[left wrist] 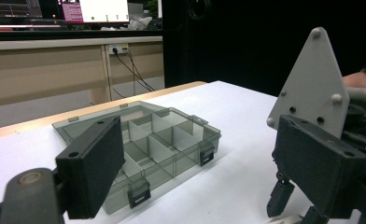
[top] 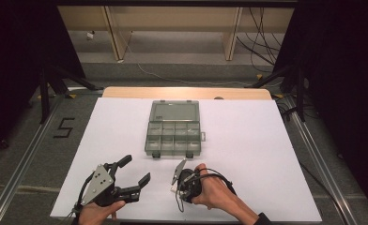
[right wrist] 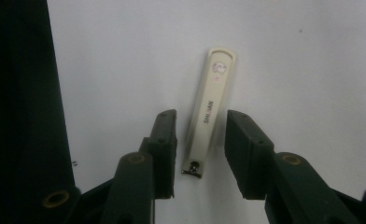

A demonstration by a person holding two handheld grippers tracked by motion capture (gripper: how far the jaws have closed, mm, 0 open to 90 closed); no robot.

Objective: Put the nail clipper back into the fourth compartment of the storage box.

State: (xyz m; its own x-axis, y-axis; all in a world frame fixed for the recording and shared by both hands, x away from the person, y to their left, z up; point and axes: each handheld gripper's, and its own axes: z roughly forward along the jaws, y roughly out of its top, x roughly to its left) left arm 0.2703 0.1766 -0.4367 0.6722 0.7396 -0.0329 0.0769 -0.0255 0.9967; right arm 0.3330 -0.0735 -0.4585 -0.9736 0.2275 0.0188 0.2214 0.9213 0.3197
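A cream nail clipper (right wrist: 209, 112) lies flat on the white sheet (right wrist: 288, 56). My right gripper (right wrist: 200, 140) points down over it, open, one jaw on each side of the clipper's near end without touching it. In the high view the right gripper (top: 175, 186) is near the front edge, held by a hand. A smoky clear compartment box (top: 175, 129) sits mid-table with its lid folded back and its compartments bare. My left gripper (top: 136, 169) hovers open at the front left, aimed toward the box (left wrist: 144, 144), with nothing between its jaws.
The white sheet (top: 248, 140) covers most of the table, with a wooden strip (top: 187, 92) at the far edge. The right gripper's grey plate (left wrist: 312, 84) stands close beside the left gripper's right jaw. Stand legs and cables lie on the floor around the table.
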